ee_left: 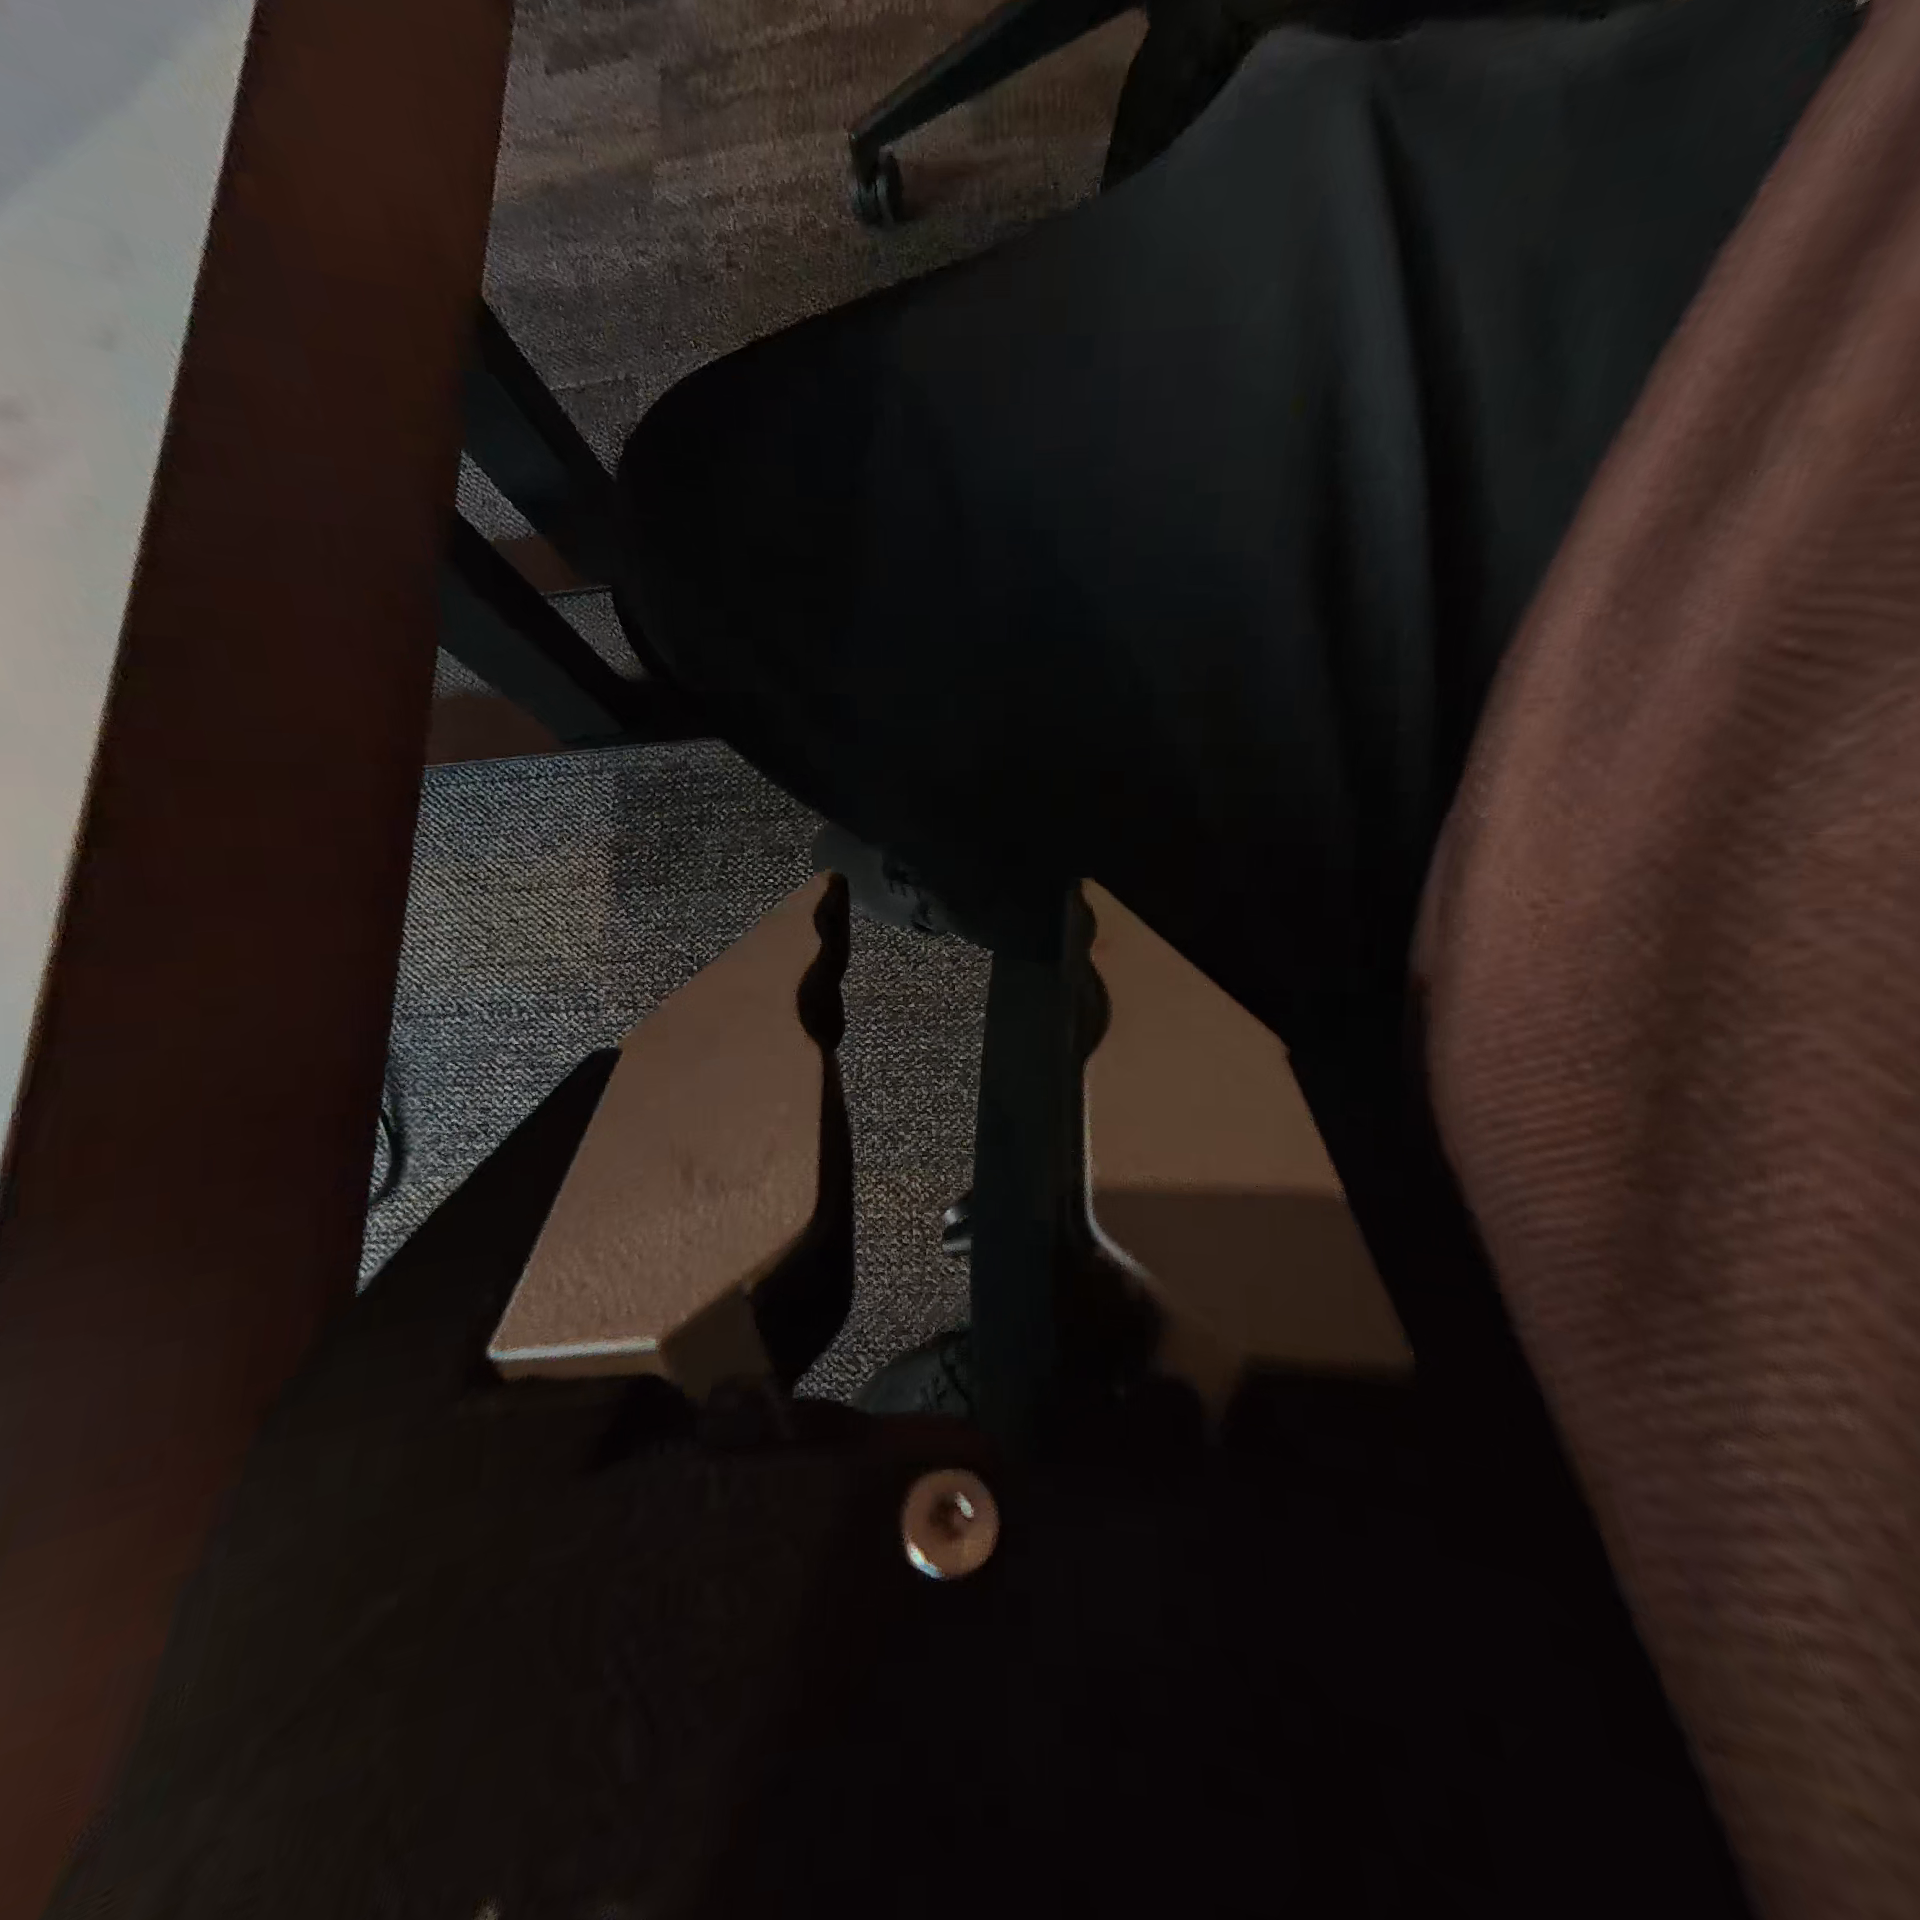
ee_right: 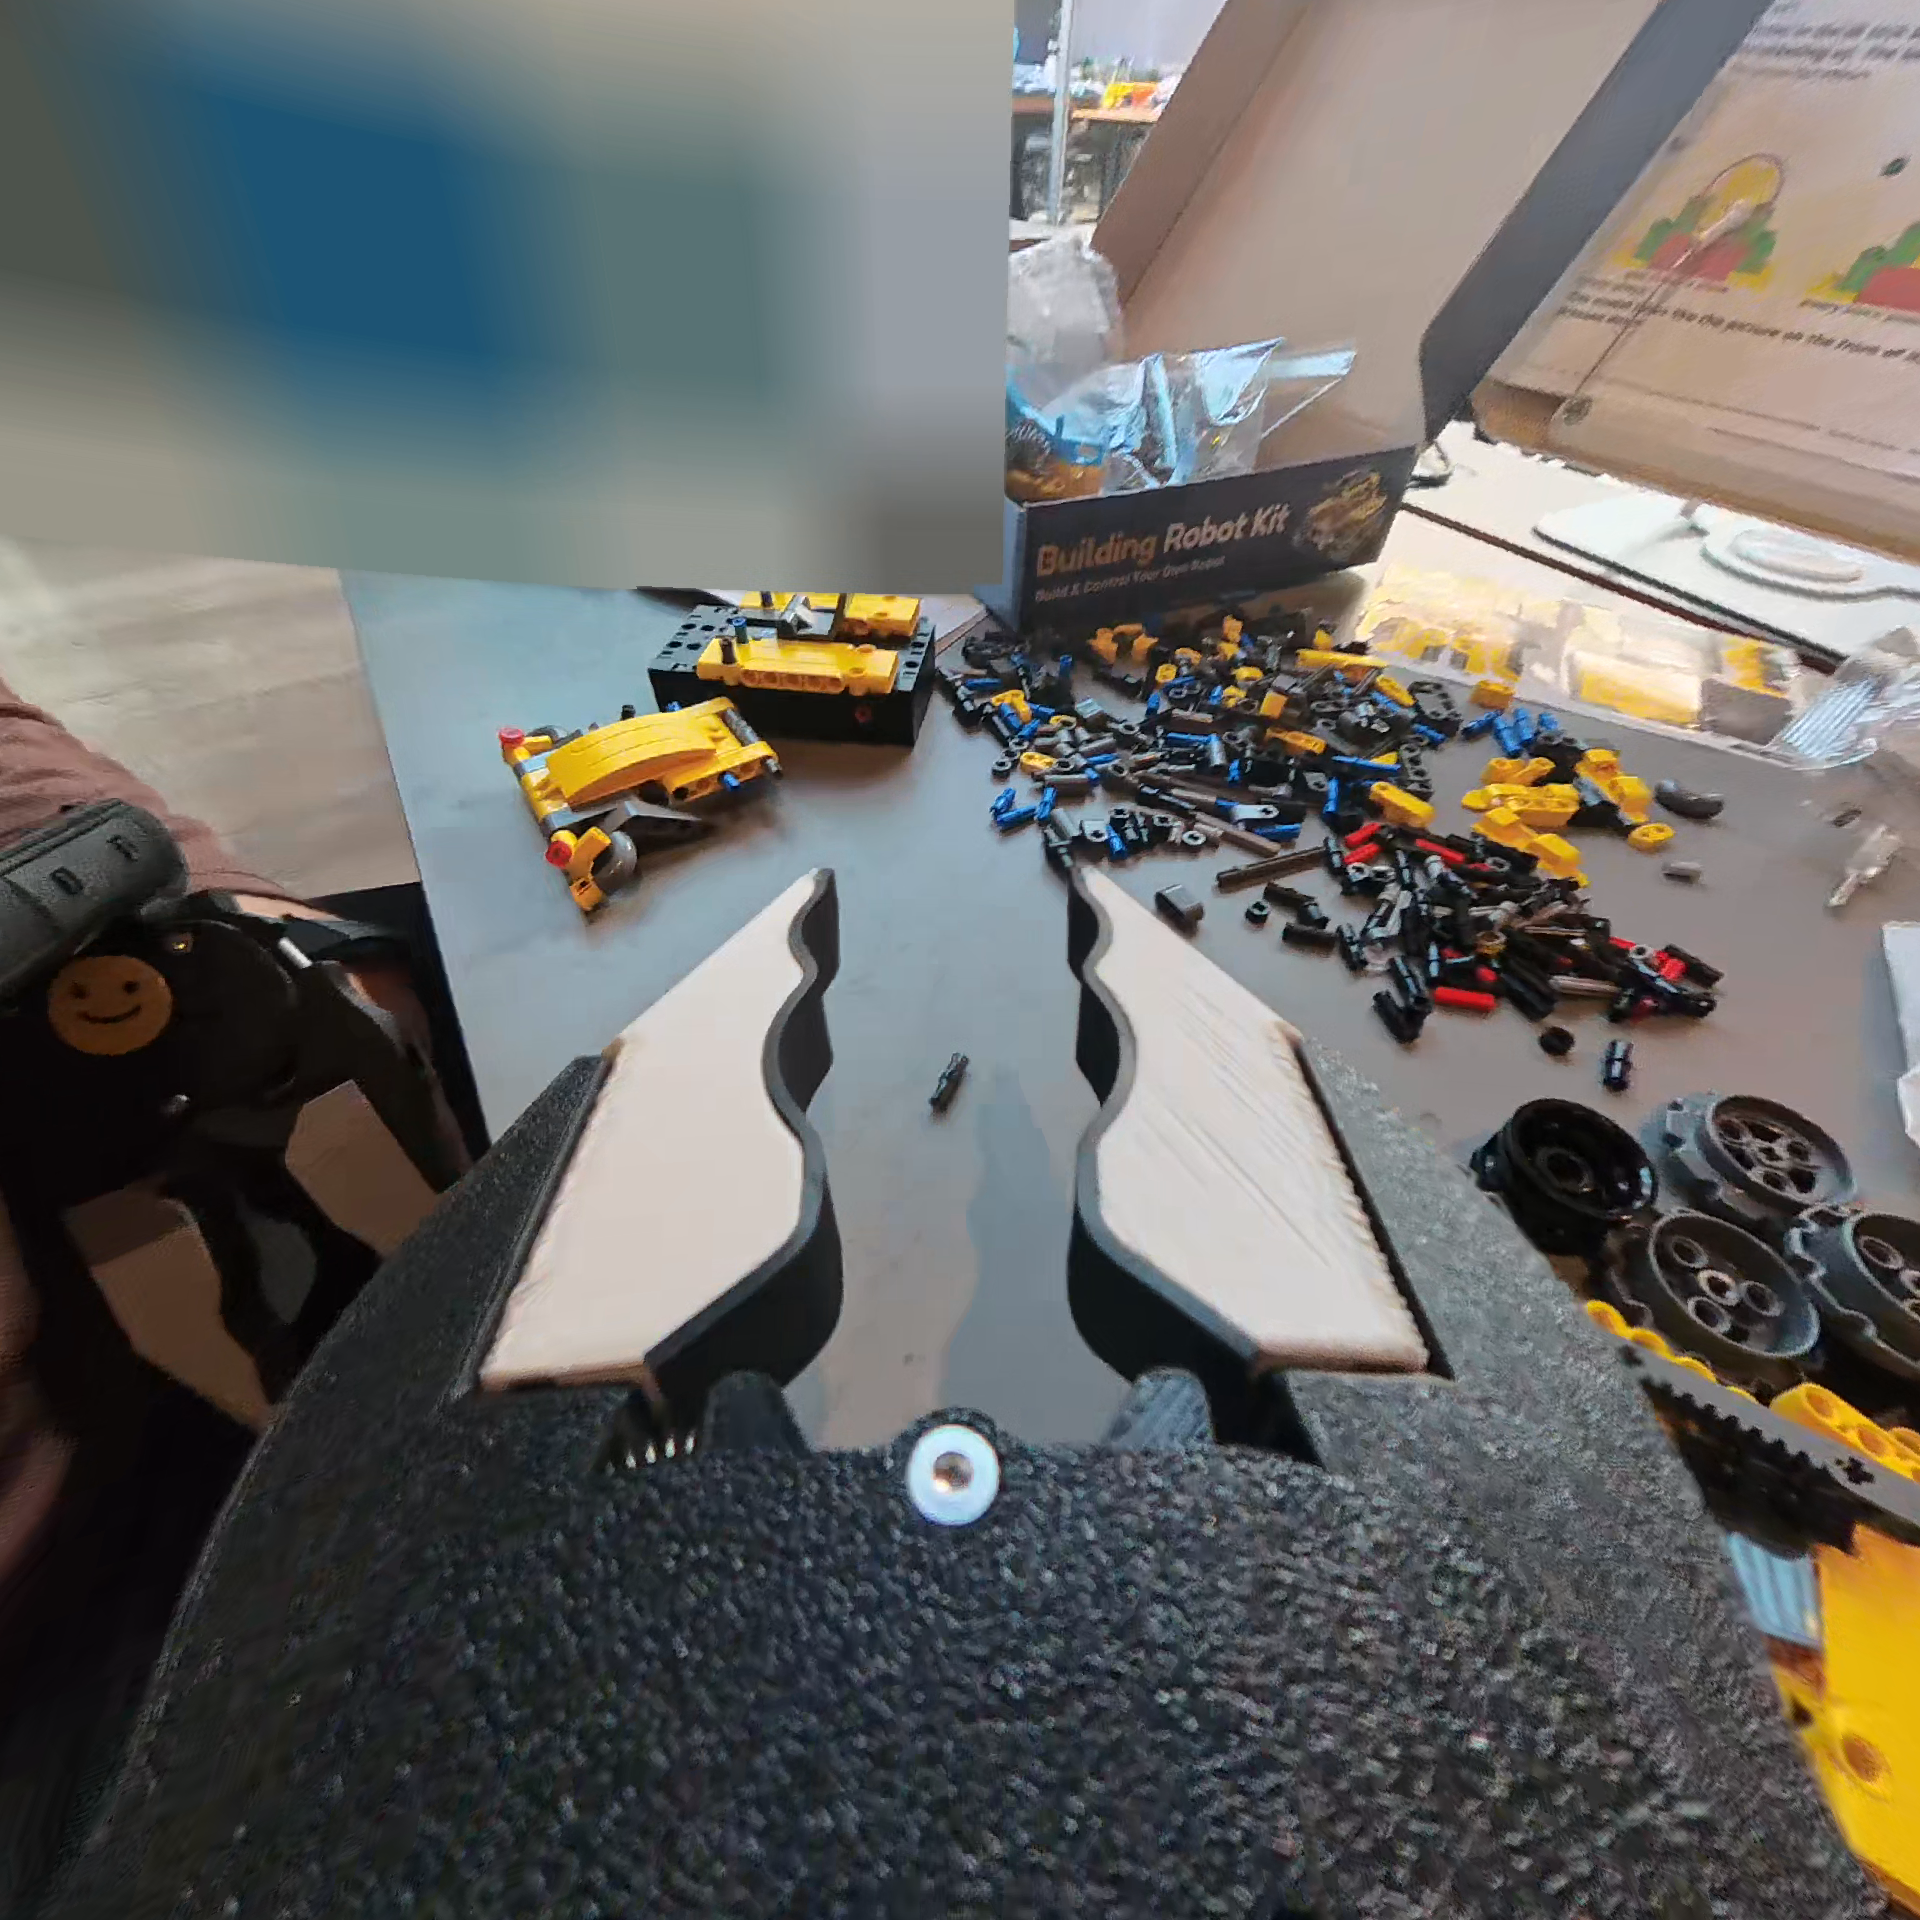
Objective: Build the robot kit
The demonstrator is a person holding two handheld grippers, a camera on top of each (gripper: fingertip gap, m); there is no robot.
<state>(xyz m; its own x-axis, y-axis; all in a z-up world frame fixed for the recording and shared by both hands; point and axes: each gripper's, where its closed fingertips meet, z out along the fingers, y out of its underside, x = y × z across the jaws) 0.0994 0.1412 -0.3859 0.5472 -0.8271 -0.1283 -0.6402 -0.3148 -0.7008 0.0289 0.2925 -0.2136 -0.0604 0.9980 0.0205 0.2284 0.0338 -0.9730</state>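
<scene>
My right gripper [ee_right: 954, 885] is open and empty above a dark table [ee_right: 935, 935]. A small black pin [ee_right: 948, 1081] lies on the table between its fingers, not touched. A yellow part-built assembly [ee_right: 634, 790] and a black block with yellow beams [ee_right: 800, 665] sit ahead to the left. A pile of black, blue, yellow and red small parts [ee_right: 1330, 790] spreads ahead to the right. My left gripper [ee_left: 956, 914] is open and empty, held below the table edge [ee_left: 260, 727] and pointing at the carpet [ee_left: 623, 987]. It also shows in the right wrist view [ee_right: 135, 1039].
Several dark wheels [ee_right: 1714, 1226] and a yellow toothed piece [ee_right: 1818, 1507] lie at the right. An open kit box [ee_right: 1205, 520] with plastic bags [ee_right: 1143, 405] stands at the back. A person's dark-trousered leg [ee_left: 1143, 520], a brown garment [ee_left: 1714, 935] and a chair caster [ee_left: 883, 177] are near the left gripper. The gap from one gripper's tips to the other's is roughly 25 cm. From the right gripper's tips to the yellow part-built assembly [ee_right: 634, 790] is close to 15 cm.
</scene>
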